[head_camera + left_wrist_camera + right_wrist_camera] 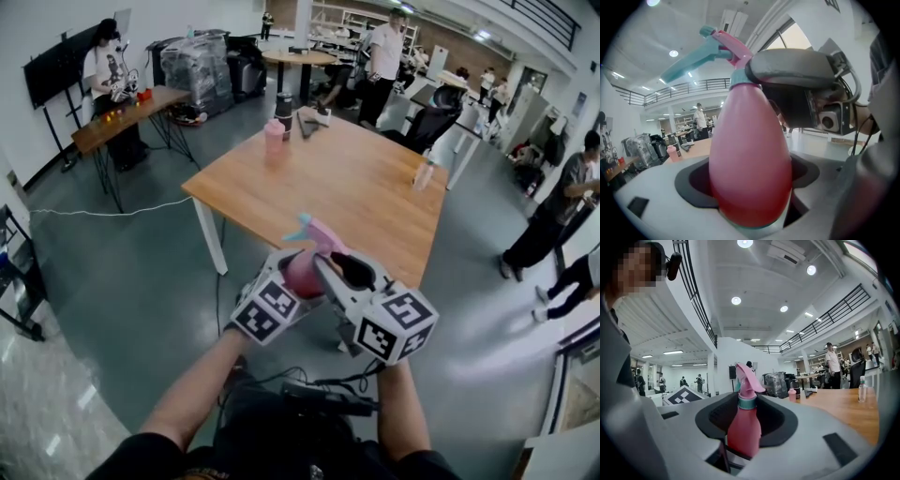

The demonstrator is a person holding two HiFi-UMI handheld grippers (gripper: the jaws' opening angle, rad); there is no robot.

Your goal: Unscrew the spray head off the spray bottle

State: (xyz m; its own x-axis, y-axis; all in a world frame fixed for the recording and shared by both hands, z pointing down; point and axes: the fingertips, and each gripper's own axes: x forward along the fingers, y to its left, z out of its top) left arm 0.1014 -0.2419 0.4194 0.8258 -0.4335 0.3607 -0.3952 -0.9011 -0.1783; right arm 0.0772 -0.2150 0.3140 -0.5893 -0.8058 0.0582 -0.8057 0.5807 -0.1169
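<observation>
A pink spray bottle [302, 274] with a teal and pink spray head [314, 232] is held in the air in front of me, short of the table's near edge. My left gripper [292, 281] is shut on the bottle's round body [750, 164], which fills the left gripper view. The spray head [712, 44] points up and left there. My right gripper [342, 270] comes in from the right at neck height. Its grey pad [792, 65] lies beside the teal collar [738, 80]. In the right gripper view the neck and collar [746, 401] stand between the jaws with gaps at both sides.
A wooden table [356, 202] stands ahead with a pink bottle [273, 139], a dark tumbler [284, 105] and a clear bottle [424, 173] on it. Several people stand around the hall. A second table [122, 117] is at the far left.
</observation>
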